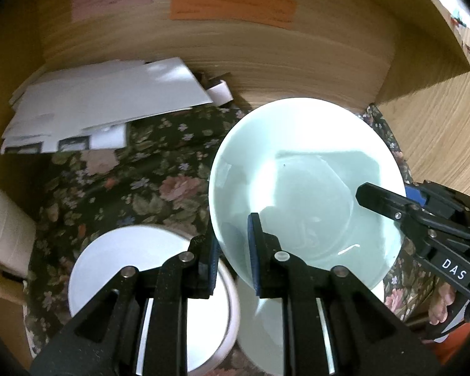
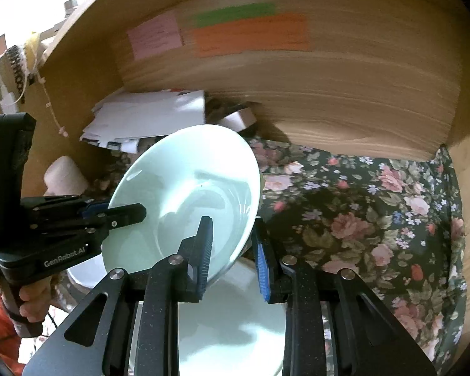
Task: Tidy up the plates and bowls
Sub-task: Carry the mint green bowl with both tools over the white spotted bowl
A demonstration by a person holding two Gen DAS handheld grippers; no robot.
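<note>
While both tongs, left (image 1: pixel 233 250) and right (image 2: pixel 232 247), clamp one green bowl (image 1: pixel 304 169), two dishes lie beneath.

I see the bowl (image 1: pixel 300 188) lifted above the cloth (image 1: pixel 134 181), held at two opposite rims: my left gripper (image 1: pixel 233 250) at its near left edge, my right gripper (image 2: pixel 232 250) at its right edge. Under it lies a plate (image 2: pixel 232 319). To the left of it sits another plate (image 1: pixel 122 266). Behind, papers (image 1: pixel 109 106) lie against the wooden back wall (image 1: pixel 266 56).
</note>
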